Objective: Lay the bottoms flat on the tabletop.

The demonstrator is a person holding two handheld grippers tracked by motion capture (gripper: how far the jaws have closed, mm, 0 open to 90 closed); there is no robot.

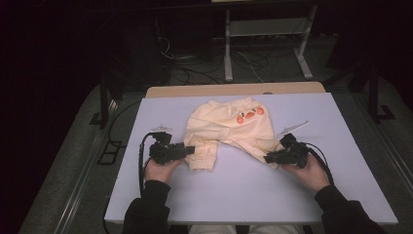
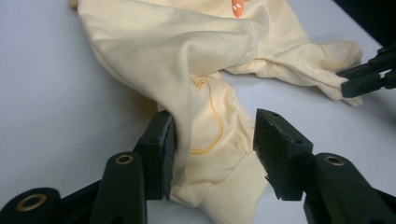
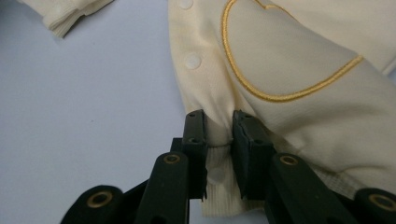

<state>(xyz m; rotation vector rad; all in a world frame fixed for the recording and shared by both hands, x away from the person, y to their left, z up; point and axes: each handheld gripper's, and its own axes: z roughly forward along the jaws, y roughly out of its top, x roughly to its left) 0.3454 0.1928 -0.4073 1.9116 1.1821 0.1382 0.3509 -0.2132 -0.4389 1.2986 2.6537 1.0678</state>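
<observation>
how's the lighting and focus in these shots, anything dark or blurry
High view: the table is evenly lit, the room behind nearly black. Left gripper view: the cream baby pants look sharp, with soft shadows in the folds. Right gripper view: the right gripper, shut on the cuff, is slightly soft, and the yellow stitching reads clearly.

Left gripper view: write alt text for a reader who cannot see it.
The left gripper, its black jaws open, straddles one ribbed leg cuff of cream baby trousers lying on a pale table. At the far right, the right gripper pinches the other leg's end.
</observation>
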